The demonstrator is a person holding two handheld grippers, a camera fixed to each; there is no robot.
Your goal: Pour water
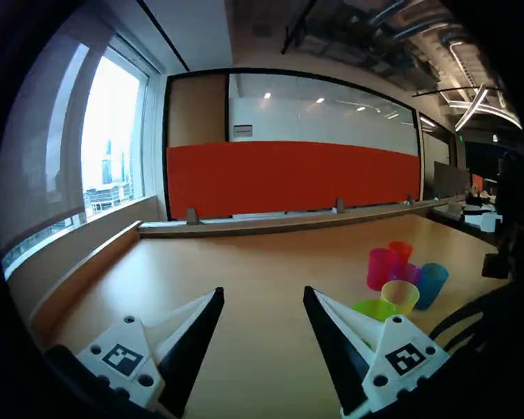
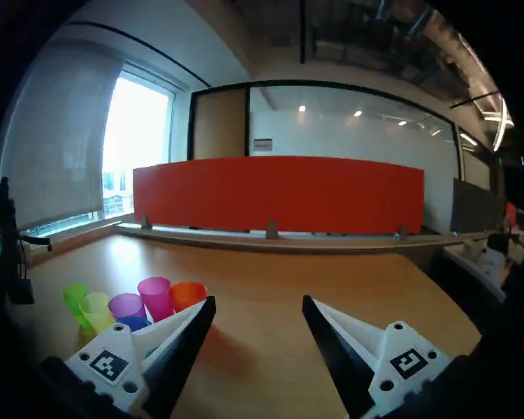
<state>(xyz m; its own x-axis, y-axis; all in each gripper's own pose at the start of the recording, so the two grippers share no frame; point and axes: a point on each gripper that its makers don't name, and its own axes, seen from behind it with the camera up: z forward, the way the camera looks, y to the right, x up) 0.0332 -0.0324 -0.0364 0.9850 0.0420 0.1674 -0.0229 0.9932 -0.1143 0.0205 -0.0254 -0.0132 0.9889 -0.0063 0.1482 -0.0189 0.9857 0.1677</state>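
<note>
The left tool hangs over the pale wooden tabletop with its two fingers spread wide. The right tool is spread wide also. The cluster of small translucent plastic cups, pink, orange, purple, blue, yellow and green, stands on the tabletop, at four o'clock from the left tool and at eight o'clock from the right tool.
</note>
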